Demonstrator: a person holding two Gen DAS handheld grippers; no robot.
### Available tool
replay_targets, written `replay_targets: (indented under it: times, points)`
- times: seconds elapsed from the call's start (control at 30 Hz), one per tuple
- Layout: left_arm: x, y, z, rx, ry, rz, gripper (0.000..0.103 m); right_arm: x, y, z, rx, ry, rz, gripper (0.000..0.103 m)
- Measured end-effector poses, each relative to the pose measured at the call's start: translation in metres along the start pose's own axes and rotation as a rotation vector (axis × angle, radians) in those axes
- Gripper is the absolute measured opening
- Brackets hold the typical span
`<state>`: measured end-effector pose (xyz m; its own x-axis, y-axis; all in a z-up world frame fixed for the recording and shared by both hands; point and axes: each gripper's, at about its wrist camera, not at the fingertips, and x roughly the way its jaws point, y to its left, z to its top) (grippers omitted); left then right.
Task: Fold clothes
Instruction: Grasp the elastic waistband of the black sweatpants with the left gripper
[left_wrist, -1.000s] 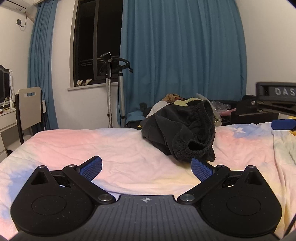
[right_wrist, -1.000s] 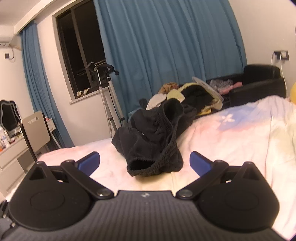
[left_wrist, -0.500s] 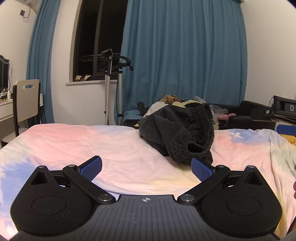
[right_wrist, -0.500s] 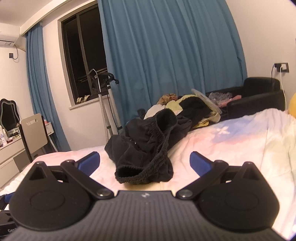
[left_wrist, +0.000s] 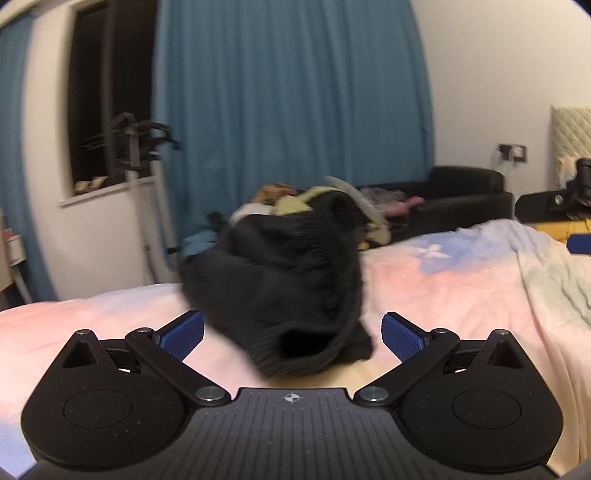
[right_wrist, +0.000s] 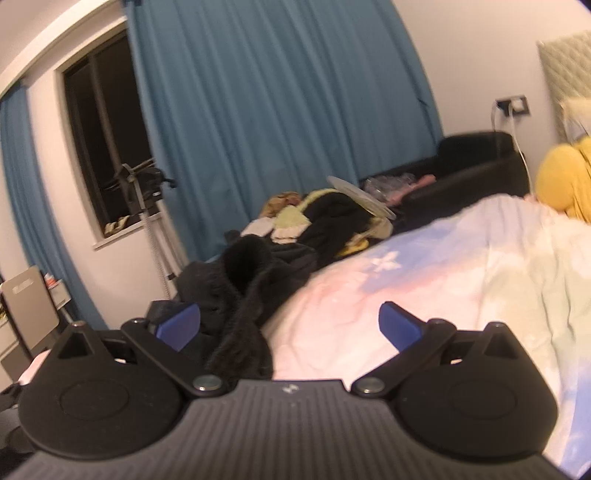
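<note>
Your left claw (left_wrist: 291, 332) stood wide open and empty, with the one black garment (left_wrist: 280, 291) bunched on the bed (left_wrist: 443, 295) dead ahead, its elastic opening between the fingers. Your right claw (right_wrist: 288, 325), equally spread and empty, had that heap (right_wrist: 236, 295) off its left finger. The left sat better lined up. Beyond lay one further clothes pile (right_wrist: 317, 218).

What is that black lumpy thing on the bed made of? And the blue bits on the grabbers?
Black garment: looks like soft matte knit fabric, with a ribbed, gathered opening. Blue pads: probably rubber or plastic; fine dotted texture, dull finish.
</note>
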<state>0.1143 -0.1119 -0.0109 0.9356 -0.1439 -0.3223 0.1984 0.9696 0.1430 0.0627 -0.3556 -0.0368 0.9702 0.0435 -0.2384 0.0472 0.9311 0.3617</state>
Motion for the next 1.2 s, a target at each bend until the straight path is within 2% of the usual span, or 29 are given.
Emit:
replay_targets:
  times: [0.27, 0.33, 0.4, 0.43, 0.47, 0.57, 0.73, 0.9, 0.97, 1.2]
  points:
    - [0.113, -0.051, 0.013, 0.042, 0.075, -0.044, 0.085, 0.034, -0.021, -0.015, -0.040, 0.041, -0.038, 0.103]
    - [0.145, -0.062, 0.013, 0.068, 0.121, -0.001, 0.084, 0.042, -0.025, -0.019, -0.046, 0.040, -0.053, 0.103]
    - [0.171, -0.068, 0.013, 0.076, 0.156, 0.050, 0.077, 0.050, -0.031, -0.024, -0.039, 0.042, -0.067, 0.103]
    - [0.182, -0.069, 0.013, 0.079, 0.167, 0.080, 0.068, 0.054, -0.034, -0.027, -0.030, 0.051, -0.068, 0.103]
    - [0.190, -0.068, 0.013, 0.069, 0.166, 0.109, 0.048, 0.057, -0.036, -0.030, -0.024, 0.064, -0.071, 0.103]
    - [0.190, -0.063, 0.016, 0.021, 0.168, 0.103, 0.024, 0.065, -0.039, -0.035, -0.011, 0.088, -0.075, 0.103]
    - [0.139, -0.048, 0.024, 0.007, 0.089, 0.075, 0.020, 0.059, -0.034, -0.034, -0.029, 0.030, -0.066, 0.103]
    - [0.051, -0.025, 0.039, -0.040, -0.053, 0.028, 0.019, 0.049, -0.028, -0.034, -0.058, -0.009, -0.070, 0.103]
    - [0.017, -0.017, 0.045, -0.064, -0.085, 0.021, 0.019, 0.043, -0.023, -0.032, -0.079, -0.022, -0.065, 0.103]
    - [-0.094, 0.057, 0.039, -0.268, -0.118, 0.026, 0.019, 0.013, -0.004, -0.024, -0.125, -0.062, -0.011, 0.103]
